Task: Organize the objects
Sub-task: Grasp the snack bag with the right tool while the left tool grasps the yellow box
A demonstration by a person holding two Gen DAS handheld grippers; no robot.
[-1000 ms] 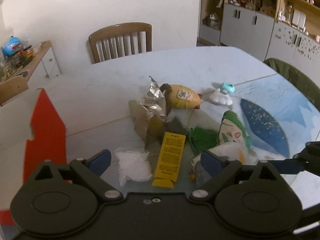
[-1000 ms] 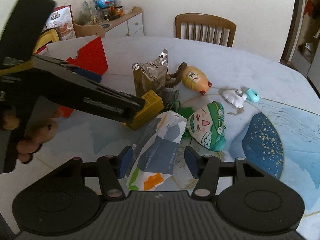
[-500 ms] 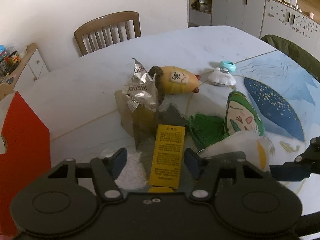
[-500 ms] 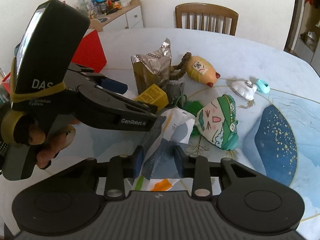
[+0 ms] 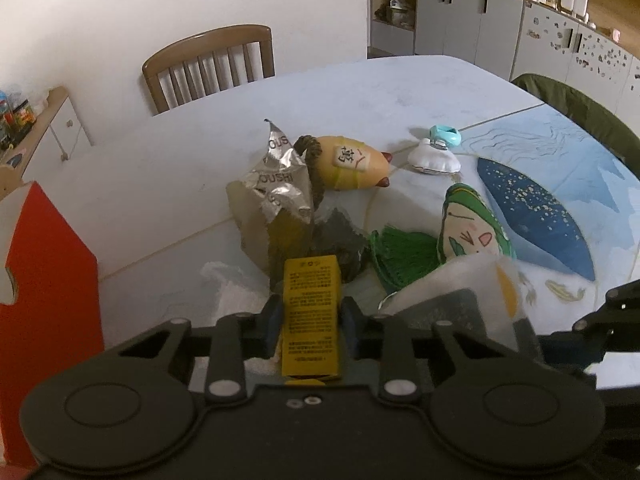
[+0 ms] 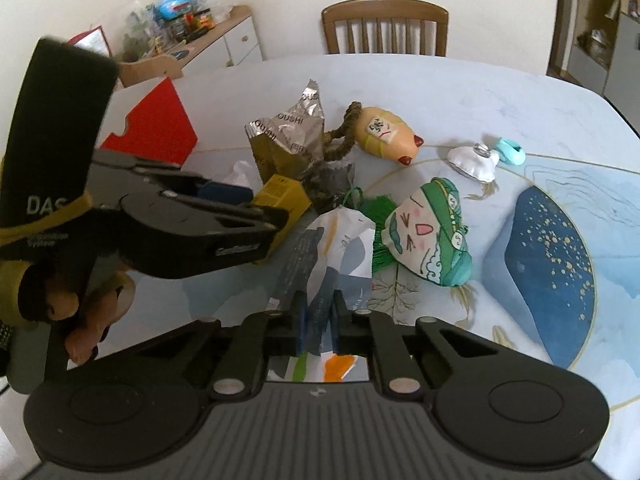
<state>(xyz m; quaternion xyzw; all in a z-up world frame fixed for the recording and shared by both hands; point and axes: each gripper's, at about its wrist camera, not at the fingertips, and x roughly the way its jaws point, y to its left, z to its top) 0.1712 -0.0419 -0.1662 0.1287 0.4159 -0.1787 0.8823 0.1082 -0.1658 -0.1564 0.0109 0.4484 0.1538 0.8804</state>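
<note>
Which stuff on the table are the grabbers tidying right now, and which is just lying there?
Being handled now:
- yellow box, clamped by the left gripper
- white printed packet, pinched by the right gripper

Just lying about:
- foil snack bag
- green-haired face plush
- yellow plush charm
- white shell charm

left gripper (image 5: 311, 316) | clamps yellow box (image 5: 311, 312) | above table (image 5: 168, 184)

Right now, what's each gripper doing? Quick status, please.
Left gripper shut on yellow box. Right gripper shut on printed bag. Foil wrapper and green plush crowd close ahead.
</note>
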